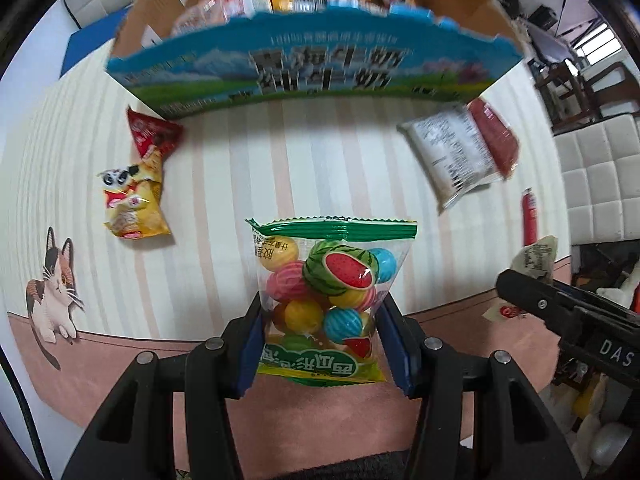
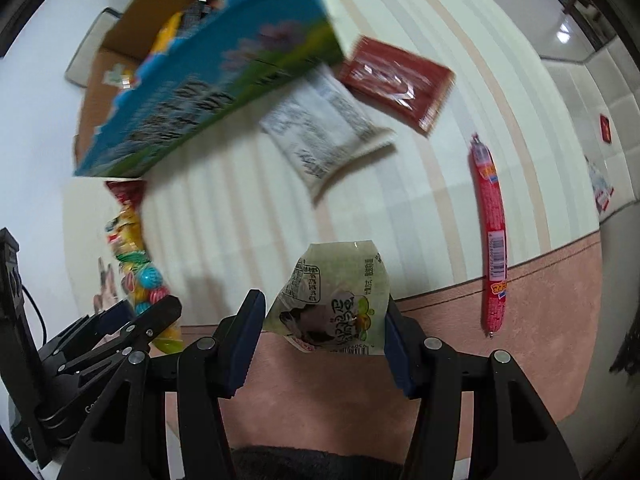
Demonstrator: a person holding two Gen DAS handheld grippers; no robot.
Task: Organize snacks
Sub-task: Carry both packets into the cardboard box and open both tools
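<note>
My left gripper (image 1: 320,336) is shut on a clear bag of coloured gum balls (image 1: 326,292) with a watermelon print, held above the striped tablecloth (image 1: 280,168). My right gripper (image 2: 324,332) is shut on a small pale green snack packet (image 2: 336,304), also lifted off the cloth. Ahead stands the open blue carton (image 1: 304,60), with several snack packs inside; the same carton (image 2: 208,92) sits at upper left in the right wrist view. The right gripper (image 1: 560,308) shows at the right edge of the left wrist view, and the left gripper (image 2: 132,320) with its gum bag at lower left of the right.
On the cloth lie a yellow chip bag (image 1: 134,200), a red packet (image 1: 154,132) beside it, a white packet with printed text (image 2: 324,128), a dark red packet (image 2: 396,80) and a long red sausage stick (image 2: 492,236). White padded chairs (image 1: 596,184) stand to the right.
</note>
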